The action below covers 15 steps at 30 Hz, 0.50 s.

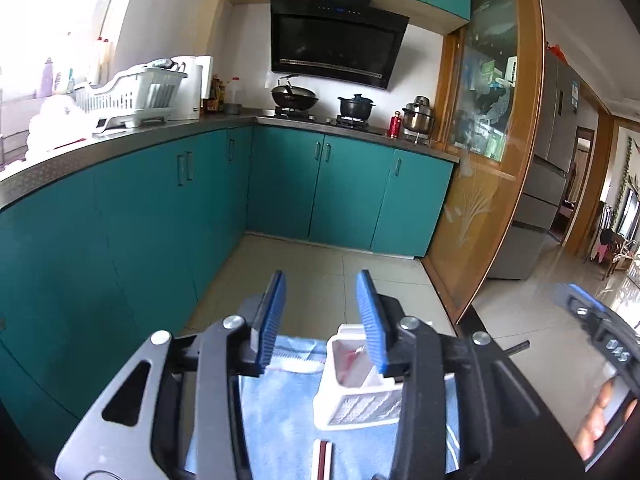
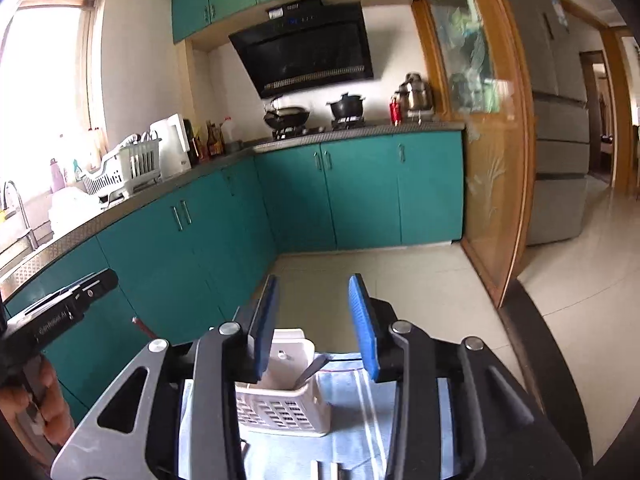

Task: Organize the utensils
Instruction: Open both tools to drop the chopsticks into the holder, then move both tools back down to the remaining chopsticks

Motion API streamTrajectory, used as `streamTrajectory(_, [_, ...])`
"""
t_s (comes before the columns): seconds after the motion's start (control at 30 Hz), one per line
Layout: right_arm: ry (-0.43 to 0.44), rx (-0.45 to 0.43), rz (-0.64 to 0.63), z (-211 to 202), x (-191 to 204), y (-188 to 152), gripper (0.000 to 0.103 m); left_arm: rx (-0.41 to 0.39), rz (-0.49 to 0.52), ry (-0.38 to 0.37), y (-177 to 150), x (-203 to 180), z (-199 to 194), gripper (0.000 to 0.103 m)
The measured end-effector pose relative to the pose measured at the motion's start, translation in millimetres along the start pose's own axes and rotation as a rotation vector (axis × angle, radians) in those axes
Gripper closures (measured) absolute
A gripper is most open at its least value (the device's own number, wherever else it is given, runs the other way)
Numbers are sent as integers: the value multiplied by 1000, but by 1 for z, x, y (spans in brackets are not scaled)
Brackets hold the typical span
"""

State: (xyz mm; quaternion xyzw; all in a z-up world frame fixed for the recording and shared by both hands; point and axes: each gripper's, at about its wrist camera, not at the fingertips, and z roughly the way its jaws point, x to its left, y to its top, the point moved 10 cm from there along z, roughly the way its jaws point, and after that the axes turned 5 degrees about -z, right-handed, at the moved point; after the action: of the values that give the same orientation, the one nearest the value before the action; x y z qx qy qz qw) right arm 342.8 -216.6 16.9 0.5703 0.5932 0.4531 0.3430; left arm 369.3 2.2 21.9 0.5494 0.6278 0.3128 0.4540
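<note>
While both claws — left claw point(image 1: 322, 320) and right claw point(image 2: 316, 326) — hang open and empty, the basket point(image 2: 280, 412) holds one utensil point(image 2: 310, 372) — chopsticks point(image 1: 323, 460) wait.

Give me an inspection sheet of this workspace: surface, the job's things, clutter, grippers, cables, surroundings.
Surface: light blue towel spread under both grippers.
Job's things: white slotted utensil holder upright on the towel, a dark utensil handle leaning inside; chopstick ends at the near edge.
Clutter: nothing seen on the towel.
Grippers: left gripper and right gripper both open, nothing between the pads.
Cables: nothing seen.
Surroundings: teal cabinets, range hood, wok, dish rack, tiled floor.
</note>
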Motion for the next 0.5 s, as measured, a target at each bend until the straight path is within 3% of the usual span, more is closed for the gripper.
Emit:
streamTrajectory(0.1, [21,-18,5,-40,-8,-18,67,5,-4,57,-20,28,-25,57])
streamTrajectory(0.2, [7,11,32,-68,-23,-53,67,95,12,110,-66,57,-32,54])
streamTrajectory(0.3, [-12,172,43,-61,-33,-117,66,227,71,168,-131,74,-20,54])
streamTrajectory(0.43, [-31,439,63,-18,-27,-219,66,459,183,127,-230,64,6,61])
streamTrajectory(0.5, [-46,526,55,-4,-19,-254,66,525,193,66,-258,51,10,65])
